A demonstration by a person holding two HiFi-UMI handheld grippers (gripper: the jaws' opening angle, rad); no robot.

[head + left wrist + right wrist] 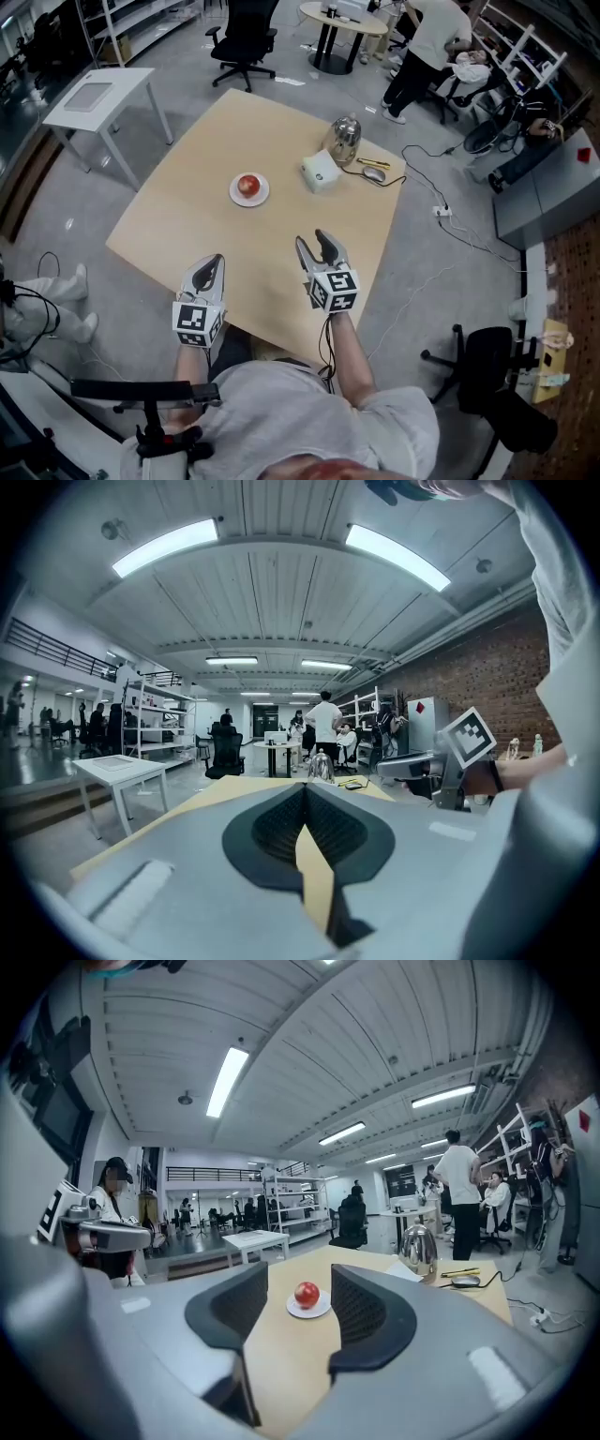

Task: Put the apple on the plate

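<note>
Table's point(178, 225) apple point(307, 1294) on plate point(310, 1312) shows beyond right gripper's point(313, 240) parted jaws.

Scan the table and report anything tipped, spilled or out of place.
Nothing stands out. The apple sits on the white plate, the metal kettle stands upright, and nothing is spilled on the table.

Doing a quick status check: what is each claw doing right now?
Left claw: closed, empty.
Right claw: open, empty; the apple sits on the plate.
</note>
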